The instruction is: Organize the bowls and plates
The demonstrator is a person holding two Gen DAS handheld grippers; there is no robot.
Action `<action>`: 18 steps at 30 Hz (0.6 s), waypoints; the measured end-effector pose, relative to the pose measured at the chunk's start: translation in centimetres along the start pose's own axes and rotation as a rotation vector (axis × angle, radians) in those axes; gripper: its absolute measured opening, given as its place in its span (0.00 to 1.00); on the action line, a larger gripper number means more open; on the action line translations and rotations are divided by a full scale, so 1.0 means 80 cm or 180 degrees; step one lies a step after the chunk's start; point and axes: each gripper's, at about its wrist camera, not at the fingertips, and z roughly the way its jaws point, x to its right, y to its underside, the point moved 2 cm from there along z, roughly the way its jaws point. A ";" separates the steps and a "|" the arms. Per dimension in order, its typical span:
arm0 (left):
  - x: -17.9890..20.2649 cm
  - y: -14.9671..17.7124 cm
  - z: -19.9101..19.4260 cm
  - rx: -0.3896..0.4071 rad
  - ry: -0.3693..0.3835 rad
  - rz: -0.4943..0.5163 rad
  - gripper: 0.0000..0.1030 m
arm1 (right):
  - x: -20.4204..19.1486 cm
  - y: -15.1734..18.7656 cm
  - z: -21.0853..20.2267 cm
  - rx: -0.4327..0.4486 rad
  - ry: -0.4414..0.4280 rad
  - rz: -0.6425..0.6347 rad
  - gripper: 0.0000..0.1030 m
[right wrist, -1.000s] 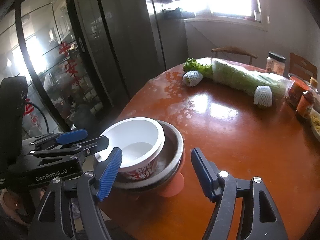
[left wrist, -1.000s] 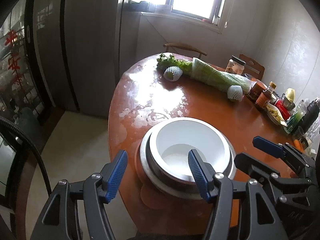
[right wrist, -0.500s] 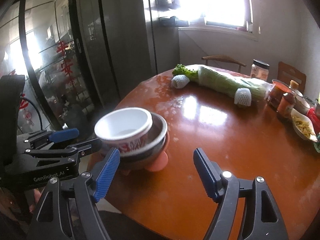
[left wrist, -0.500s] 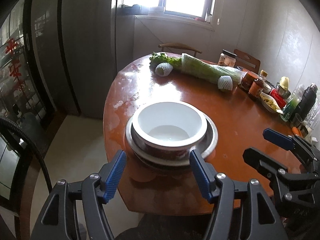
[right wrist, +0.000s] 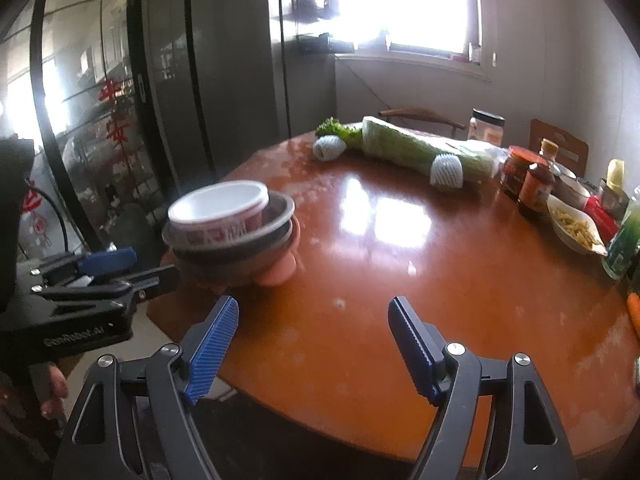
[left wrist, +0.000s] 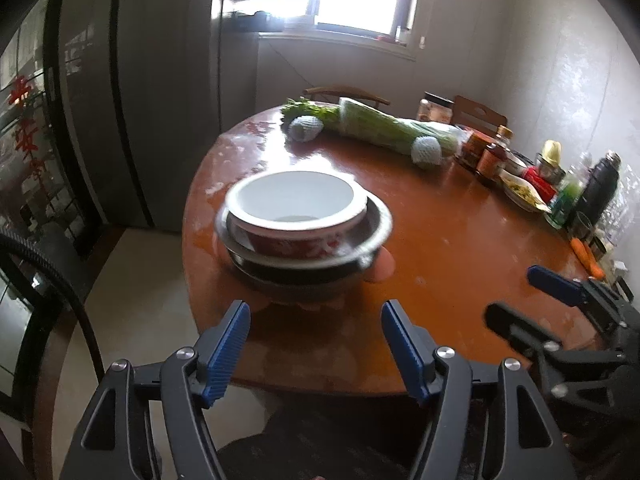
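A stack stands near the left edge of the round wooden table (left wrist: pixel 440 248): a white bowl with red print (left wrist: pixel 296 212) nested in a metal bowl (left wrist: pixel 372 236), with a pink piece (left wrist: pixel 382 270) under it. The stack also shows in the right wrist view, white bowl (right wrist: pixel 218 212) in metal bowl (right wrist: pixel 276 216). My left gripper (left wrist: pixel 316 344) is open and empty, in front of the stack and apart from it. My right gripper (right wrist: pixel 312 340) is open and empty over the table's front edge, right of the stack.
A wrapped bundle of greens (left wrist: pixel 384 128) and two foam-netted fruits (left wrist: pixel 306 128) lie at the far side. Jars, bottles and a snack dish (left wrist: pixel 520 192) crowd the right edge. Chairs (left wrist: pixel 344 92) stand behind. A dark cabinet (left wrist: pixel 120 100) stands left.
Both grippers have drawn back from the stack and now sit lower, so the stack looks farther away. The stack stays on the table. Both grippers stay open.
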 end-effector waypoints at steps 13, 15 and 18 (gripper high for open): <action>0.006 0.027 0.006 -0.0098 -0.0033 -0.0091 0.69 | -0.017 0.029 -0.003 -0.0012 -0.0032 -0.0005 0.76; 0.007 0.027 0.007 -0.0105 -0.0035 -0.0083 0.69 | -0.018 0.029 -0.003 -0.0019 -0.0024 -0.0016 0.76; 0.005 0.027 0.009 -0.0121 -0.0036 -0.0100 0.69 | -0.018 0.029 -0.002 -0.0032 -0.0013 -0.0014 0.76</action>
